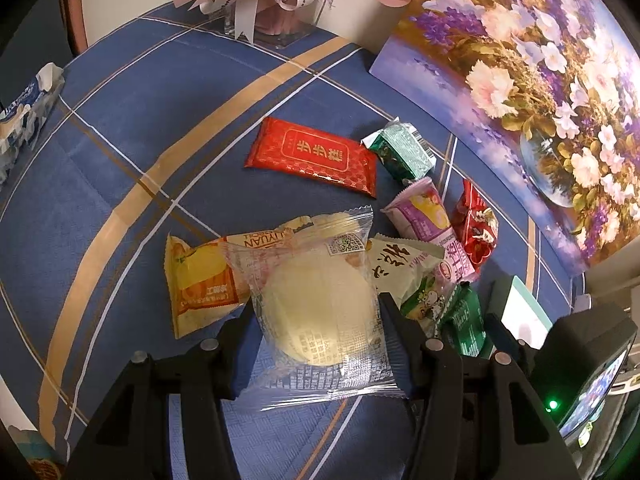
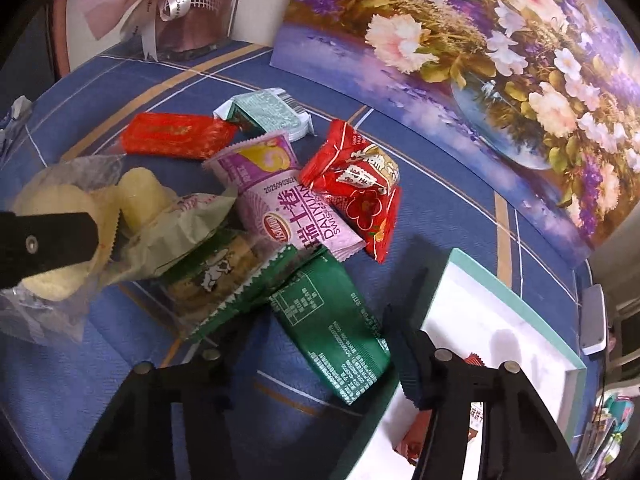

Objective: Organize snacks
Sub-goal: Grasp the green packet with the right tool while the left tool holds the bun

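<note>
My left gripper [image 1: 316,316] is shut on a clear packet [image 1: 320,304] holding a pale round cake, lifted over a yellow packet [image 1: 200,280]. One of its black fingers [image 2: 48,240] shows at the left of the right wrist view. My right gripper [image 2: 320,328] stands open astride a green packet [image 2: 336,340] that lies on the cloth. Its right finger is at the packet's edge, and a strip of cloth shows beside the left finger. Nearby lie a purple roll packet [image 2: 280,200], a red flowered packet [image 2: 360,188] and a flat red packet [image 1: 312,156].
A white box with a teal rim [image 2: 480,312] sits right of the green packet, with a red wrapper inside. A floral painting [image 2: 480,60] leans along the far right. A ribboned gift box [image 1: 272,0] stands at the back. A blue-white packet [image 1: 24,120] lies far left.
</note>
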A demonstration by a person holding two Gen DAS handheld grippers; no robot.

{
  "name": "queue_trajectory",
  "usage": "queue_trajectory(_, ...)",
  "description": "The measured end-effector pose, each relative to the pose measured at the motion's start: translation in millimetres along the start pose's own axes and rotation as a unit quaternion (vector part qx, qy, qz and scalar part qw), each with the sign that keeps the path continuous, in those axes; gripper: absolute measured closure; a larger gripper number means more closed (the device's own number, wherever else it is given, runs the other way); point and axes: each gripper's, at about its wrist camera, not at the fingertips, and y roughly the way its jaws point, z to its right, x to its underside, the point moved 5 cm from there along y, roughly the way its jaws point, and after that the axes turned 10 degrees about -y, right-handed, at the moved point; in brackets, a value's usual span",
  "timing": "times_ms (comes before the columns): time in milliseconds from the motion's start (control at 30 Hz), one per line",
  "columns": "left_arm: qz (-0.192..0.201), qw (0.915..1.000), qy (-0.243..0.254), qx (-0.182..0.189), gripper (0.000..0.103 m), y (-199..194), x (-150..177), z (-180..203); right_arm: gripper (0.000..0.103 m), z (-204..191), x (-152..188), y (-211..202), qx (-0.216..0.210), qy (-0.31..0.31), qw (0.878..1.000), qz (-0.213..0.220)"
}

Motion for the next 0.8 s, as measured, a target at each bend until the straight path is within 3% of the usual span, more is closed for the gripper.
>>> queue_trajectory(367,0.003,1.0000,0.009,0.004,0.046,-5,1,6,0.064,16,-2,-16,-0.027,0.056,0.998,0.020)
queue_trajectory(400,0.004,0.9999,0.009,0.005,0.046,-6,1,6,0.071,18,-2,-17,-0.030,0.060,0.998,0.023)
queue_trajectory(800,0.014,0.9998,0.011,0.007,0.046,-16,0,8,0.072,38,11,-20,-0.109,0.144,0.983,0.037)
